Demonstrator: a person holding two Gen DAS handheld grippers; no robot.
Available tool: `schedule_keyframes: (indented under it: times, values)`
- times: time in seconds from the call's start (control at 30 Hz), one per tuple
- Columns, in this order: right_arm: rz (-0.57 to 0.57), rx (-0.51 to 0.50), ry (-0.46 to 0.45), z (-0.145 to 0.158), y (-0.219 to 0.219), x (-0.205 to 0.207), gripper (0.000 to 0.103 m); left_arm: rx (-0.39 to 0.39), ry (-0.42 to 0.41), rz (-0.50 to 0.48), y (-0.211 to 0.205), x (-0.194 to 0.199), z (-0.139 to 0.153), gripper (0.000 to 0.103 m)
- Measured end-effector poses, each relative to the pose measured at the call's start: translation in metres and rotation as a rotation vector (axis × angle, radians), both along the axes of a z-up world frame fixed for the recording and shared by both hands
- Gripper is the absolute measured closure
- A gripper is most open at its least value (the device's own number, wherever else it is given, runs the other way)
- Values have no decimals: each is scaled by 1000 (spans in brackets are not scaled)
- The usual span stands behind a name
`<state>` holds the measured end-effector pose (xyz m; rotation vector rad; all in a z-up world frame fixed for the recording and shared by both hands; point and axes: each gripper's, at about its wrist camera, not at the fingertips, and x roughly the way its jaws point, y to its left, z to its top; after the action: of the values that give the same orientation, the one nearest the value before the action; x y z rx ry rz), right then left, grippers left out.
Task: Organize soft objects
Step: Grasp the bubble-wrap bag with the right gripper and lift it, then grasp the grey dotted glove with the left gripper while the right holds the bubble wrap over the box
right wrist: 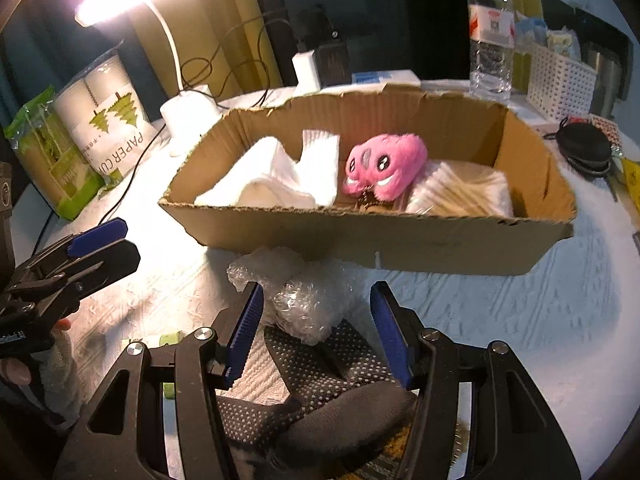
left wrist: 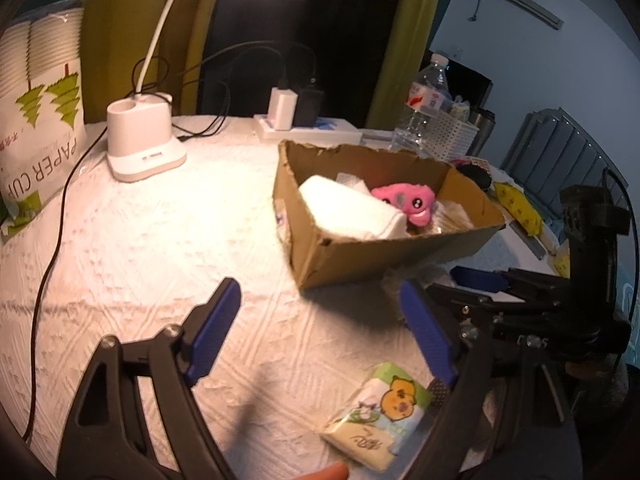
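A cardboard box (left wrist: pixel 360 256) (right wrist: pixel 400 240) on the white tablecloth holds a white cloth (left wrist: pixel 352 208) (right wrist: pixel 280 176), a pink plush toy (left wrist: pixel 408 200) (right wrist: pixel 384 164) and a pack of cotton swabs (right wrist: pixel 464 196). My left gripper (left wrist: pixel 320 336) is open and empty above the cloth, left of a tissue pack (left wrist: pixel 380 416). My right gripper (right wrist: pixel 320 332) is open, with its jaws on either side of a clump of bubble wrap (right wrist: pixel 304 300) that lies on a grey dotted glove (right wrist: pixel 320 392). The right gripper also shows in the left wrist view (left wrist: pixel 480 280).
A white lamp base (left wrist: pixel 144 144) with cables, a paper cup sleeve (left wrist: pixel 40 100) (right wrist: pixel 108 120), a power strip (left wrist: pixel 304 128), a water bottle (left wrist: pixel 424 108) (right wrist: pixel 490 28), a white basket (right wrist: pixel 560 80), a black pouch (right wrist: pixel 586 148) and a yellow pack (left wrist: pixel 516 208) surround the box.
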<state>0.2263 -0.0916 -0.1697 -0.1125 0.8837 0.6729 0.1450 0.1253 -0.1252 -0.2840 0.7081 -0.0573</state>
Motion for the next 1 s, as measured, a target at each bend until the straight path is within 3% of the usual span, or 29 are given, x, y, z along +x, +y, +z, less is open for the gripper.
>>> schedule_keyframes:
  times: [0.13,0.23,0.53,1.0]
  values:
    - [13,-2,9,-2,6,1,44,-3,5,2,1,0,-1,20]
    - [36,-2,22,-3,10,2,51,2,10,1,0,0,-2,20]
    - [62,7,-38,7,4,-9,58,24,13,-13,-13,1,4,20]
    - [-51,98,-94,28,-72,-14,58,75,35,-108,-78,11,12,20]
